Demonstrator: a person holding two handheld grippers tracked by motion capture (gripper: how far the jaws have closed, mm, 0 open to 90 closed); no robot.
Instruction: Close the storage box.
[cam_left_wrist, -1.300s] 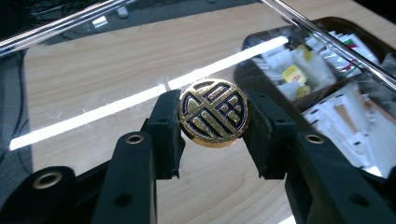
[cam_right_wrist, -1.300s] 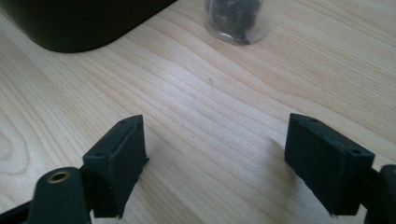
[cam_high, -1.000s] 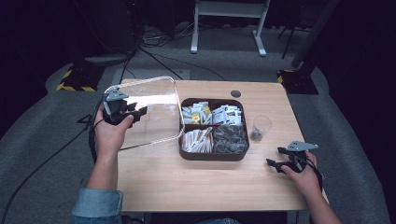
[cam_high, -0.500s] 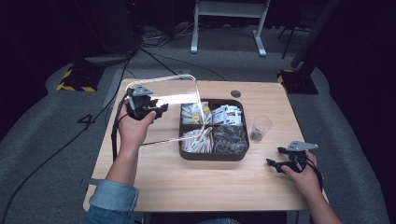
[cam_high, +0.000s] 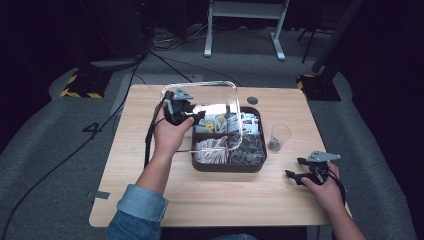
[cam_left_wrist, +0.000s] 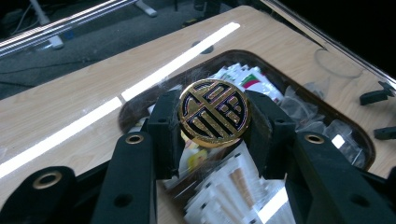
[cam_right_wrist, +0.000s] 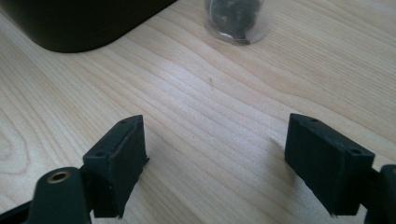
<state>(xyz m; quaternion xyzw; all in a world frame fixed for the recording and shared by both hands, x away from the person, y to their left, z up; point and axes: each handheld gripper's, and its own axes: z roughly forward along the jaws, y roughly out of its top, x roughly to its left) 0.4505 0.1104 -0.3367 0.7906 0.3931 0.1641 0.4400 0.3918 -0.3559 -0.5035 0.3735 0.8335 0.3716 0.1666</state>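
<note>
Lid (cam_high: 210, 100) (clear, gold knob (cam_left_wrist: 214, 113)) gripped by left tongs (cam_high: 192, 116) over tray (cam_high: 230, 165); right tongs (cam_right_wrist: 215, 158) released.

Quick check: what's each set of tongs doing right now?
Left tongs: shut on the lid's gold knob, lid lifted over the tray.
Right tongs: open, holding nothing, low over the table.

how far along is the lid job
Done: the left tongs are shut on the gold knob of the clear lid, which is held above the table. In hand: the lid hangs tilted, partly over the dark tray of packets. Left: lining it up and setting it down on the tray, then letting go. The right tongs rest open and empty on the table near the small cup.
</note>
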